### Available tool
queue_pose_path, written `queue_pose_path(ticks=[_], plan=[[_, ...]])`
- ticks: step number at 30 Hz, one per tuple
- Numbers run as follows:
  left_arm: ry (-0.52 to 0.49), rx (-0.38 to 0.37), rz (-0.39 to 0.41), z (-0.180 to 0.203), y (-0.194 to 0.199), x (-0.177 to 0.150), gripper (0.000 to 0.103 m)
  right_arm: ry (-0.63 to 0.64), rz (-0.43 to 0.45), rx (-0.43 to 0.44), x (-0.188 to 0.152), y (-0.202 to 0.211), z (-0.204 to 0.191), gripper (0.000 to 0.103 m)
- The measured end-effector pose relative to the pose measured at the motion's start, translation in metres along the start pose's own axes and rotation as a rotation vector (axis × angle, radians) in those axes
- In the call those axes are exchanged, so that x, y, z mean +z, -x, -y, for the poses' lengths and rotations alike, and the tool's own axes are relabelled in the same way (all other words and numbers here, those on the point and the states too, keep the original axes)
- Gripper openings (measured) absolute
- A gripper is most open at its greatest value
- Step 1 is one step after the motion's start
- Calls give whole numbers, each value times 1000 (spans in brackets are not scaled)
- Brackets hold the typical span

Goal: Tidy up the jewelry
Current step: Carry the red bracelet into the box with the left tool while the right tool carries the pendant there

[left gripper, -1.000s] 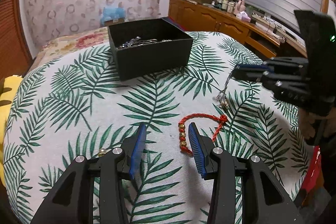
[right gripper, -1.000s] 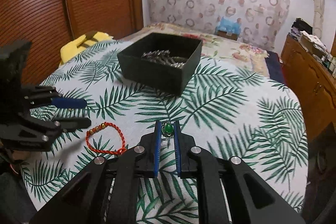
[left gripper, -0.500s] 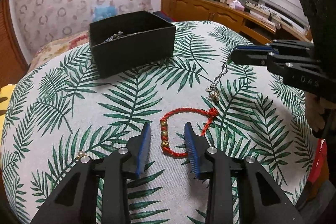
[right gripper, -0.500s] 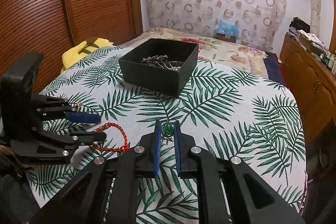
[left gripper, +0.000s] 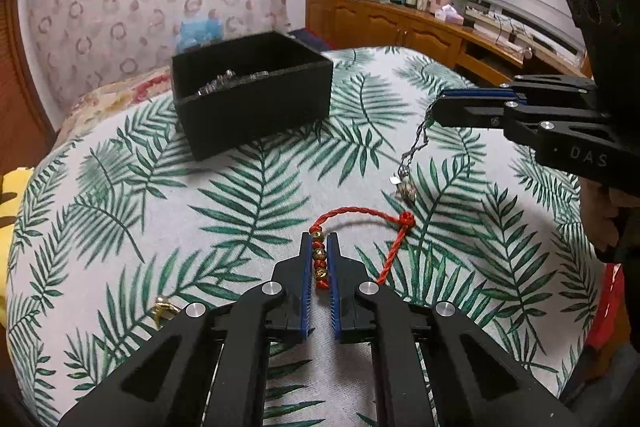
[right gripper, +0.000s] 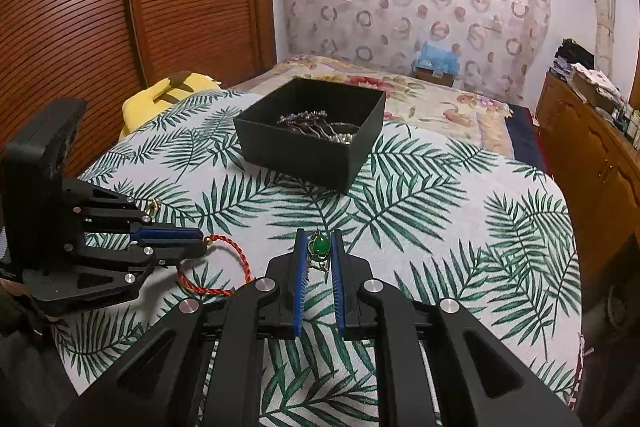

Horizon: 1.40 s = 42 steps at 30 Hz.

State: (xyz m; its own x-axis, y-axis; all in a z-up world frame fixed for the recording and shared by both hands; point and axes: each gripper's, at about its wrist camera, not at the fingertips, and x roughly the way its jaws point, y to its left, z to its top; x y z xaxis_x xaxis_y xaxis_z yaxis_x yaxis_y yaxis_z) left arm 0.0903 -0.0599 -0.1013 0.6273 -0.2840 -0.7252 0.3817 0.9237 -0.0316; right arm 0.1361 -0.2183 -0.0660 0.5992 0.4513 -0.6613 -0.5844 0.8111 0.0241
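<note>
A: Where is your left claw (left gripper: 320, 247)?

B: Low over the leaf-print surface (left gripper: 248, 195), clenched on the beaded stretch of the red bracelet (left gripper: 320, 259). You can see three gold beads lined up between the blue pads. The rest of the cord loops away ahead and to the right, to a knot (left gripper: 407, 218), with a loose tail lying on the cloth.

A: And your right claw (right gripper: 318, 247)?

B: Clamped on a green pendant (right gripper: 320, 245). From the left camera, its chain (left gripper: 414, 147) hangs off the tip of the right claw (left gripper: 434, 111), and a small metal charm (left gripper: 405, 189) at the chain's end seems to rest on the cloth just beyond the knot.

A: Where does the box sit?

B: The black box (right gripper: 312, 151) stands open farther back on the surface, well apart from both claws. You can make out silvery pieces (right gripper: 320, 125) inside it.

A: Anything else loose?

B: A gold ring (left gripper: 163, 307) lies on the cloth just left of your left claw. In the right camera it shows beside the left claw's body (right gripper: 154, 205). A yellow cushion (right gripper: 168, 95) sits past the surface's far left edge.
</note>
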Motion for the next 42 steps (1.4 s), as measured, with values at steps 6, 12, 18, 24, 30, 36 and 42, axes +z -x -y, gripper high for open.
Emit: queue_pose_path(ticks=[6, 12, 18, 24, 30, 36, 42], plan=[[12, 12, 54, -7, 16, 9, 6, 17, 33, -7, 16, 9, -2, 13], [27, 38, 90, -19, 26, 20, 6, 33, 64, -12, 39, 11, 1, 13], [40, 53, 118, -32, 32, 35, 6, 32, 82, -16, 62, 3, 4, 13], [47, 78, 148, -42, 37, 48, 6, 34, 99, -18, 86, -7, 5, 13], [61, 101, 170, -54, 39, 59, 6, 16, 109, -3, 108, -20, 8, 13], [81, 121, 175, -65, 35, 66, 6, 32, 93, -13, 121, -40, 8, 13], [96, 136, 163, -75, 22, 76, 6, 26, 67, -18, 120, -62, 12, 13]])
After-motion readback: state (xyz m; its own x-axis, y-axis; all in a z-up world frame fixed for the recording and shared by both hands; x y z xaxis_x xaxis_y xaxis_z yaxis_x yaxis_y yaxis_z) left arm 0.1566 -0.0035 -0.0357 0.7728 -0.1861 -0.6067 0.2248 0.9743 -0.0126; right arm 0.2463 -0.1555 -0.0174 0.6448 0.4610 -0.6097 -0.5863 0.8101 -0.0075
